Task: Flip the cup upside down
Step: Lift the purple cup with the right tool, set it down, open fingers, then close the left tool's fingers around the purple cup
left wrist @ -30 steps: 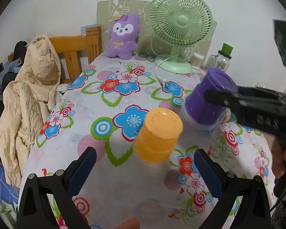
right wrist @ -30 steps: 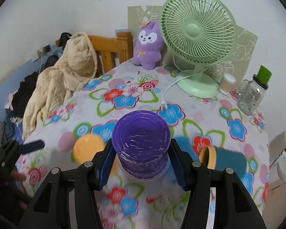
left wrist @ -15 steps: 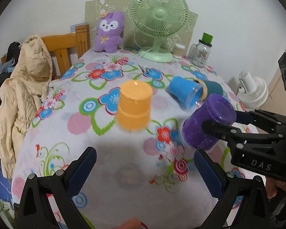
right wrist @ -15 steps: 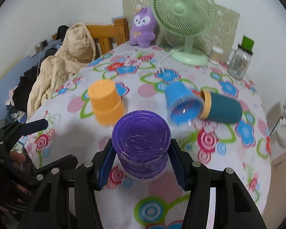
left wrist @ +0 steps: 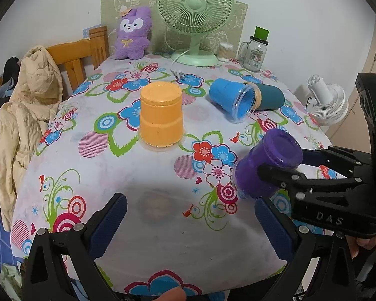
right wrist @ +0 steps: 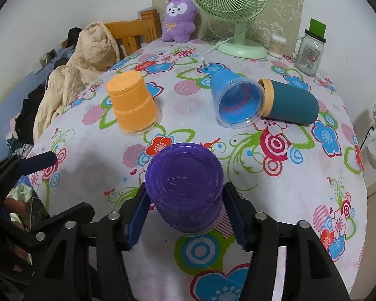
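Observation:
My right gripper [right wrist: 185,215] is shut on a purple cup [right wrist: 185,185], held upside down with its rim at or just above the flowered tablecloth near the front edge. The left wrist view shows this cup [left wrist: 263,165] tilted at the right in the right gripper [left wrist: 285,165]. My left gripper [left wrist: 190,223] is open and empty over the front of the table. An orange cup [left wrist: 161,118] stands upside down at mid-table. A blue cup [left wrist: 231,99] and a teal cup [left wrist: 269,97] lie on their sides at the right.
A green fan [left wrist: 195,17], a purple plush toy [left wrist: 132,33] and a glass jar with a green lid [left wrist: 255,50] stand at the table's far end. A wooden chair with a beige jacket [left wrist: 25,105] is at the left. A small white fan [left wrist: 325,97] is at the right.
Both grippers have pulled back toward the front of the table. The purple cup has come along in the right gripper and moved down to the cloth near the front edge.

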The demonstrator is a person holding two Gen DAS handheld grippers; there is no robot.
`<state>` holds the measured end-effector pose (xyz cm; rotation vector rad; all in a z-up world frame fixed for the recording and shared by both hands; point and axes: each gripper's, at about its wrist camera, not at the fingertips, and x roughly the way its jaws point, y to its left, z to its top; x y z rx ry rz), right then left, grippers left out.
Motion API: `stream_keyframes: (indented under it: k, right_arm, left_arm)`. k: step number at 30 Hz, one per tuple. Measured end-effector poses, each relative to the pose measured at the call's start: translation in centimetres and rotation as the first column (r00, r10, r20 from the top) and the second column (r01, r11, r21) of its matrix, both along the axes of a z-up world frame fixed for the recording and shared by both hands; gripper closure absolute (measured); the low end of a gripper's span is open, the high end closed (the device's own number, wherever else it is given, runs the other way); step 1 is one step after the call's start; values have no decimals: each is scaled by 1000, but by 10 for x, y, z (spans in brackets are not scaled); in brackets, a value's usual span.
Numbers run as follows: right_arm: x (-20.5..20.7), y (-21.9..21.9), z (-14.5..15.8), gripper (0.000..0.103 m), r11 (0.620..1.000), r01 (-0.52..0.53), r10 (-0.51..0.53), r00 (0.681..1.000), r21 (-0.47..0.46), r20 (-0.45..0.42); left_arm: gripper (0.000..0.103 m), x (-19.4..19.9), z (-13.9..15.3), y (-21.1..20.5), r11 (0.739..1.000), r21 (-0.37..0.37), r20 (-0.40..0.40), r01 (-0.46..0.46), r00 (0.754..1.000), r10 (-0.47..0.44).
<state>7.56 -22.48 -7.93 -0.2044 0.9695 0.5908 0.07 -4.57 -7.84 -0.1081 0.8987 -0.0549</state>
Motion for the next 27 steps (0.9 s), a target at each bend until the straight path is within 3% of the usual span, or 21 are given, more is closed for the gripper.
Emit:
stream_keyframes:
  k: [3, 9, 27]
  right_arm:
    - [-2, -7, 4, 16, 1000, 18, -18, 1000, -4, 20]
    - [-4, -30, 15, 14, 997, 45, -47, 999, 60, 18]
    - [-19, -91, 38, 13, 977, 195, -201, 977, 89, 70]
  left_arm:
    - [0, 1, 1, 0, 1000, -6, 0, 1, 1000, -1]
    - [0, 2, 6, -3, 1000, 1, 8, 7, 1000, -7]
    - [0, 20, 35, -46, 996, 5, 71, 86, 994, -86]
